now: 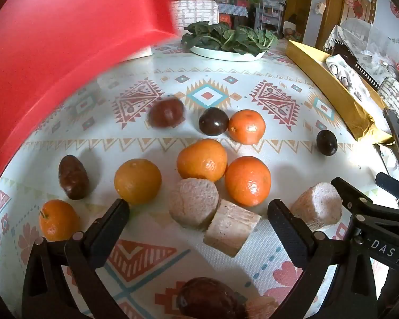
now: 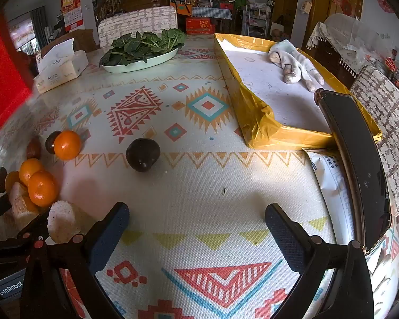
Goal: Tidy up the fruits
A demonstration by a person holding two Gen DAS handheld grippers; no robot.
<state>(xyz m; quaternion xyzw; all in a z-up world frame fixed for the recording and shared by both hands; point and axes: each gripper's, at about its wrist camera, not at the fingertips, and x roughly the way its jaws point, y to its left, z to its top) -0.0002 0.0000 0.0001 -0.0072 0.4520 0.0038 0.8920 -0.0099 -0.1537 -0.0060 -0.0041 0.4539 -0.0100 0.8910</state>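
Several oranges lie on the patterned tablecloth with dark round fruits, brown dates and three pale cut cylinders. A blurred reddish fruit is in motion near a tilted red container. My left gripper is open, just above the nearest cylinders, holding nothing. My right gripper is open and empty over bare cloth; a dark fruit lies ahead of it, and the fruit pile is to its left.
A white plate of spinach and a tissue box stand at the far side. A gold-rimmed tray with a soft toy is on the right, with a black phone and a packet beside it.
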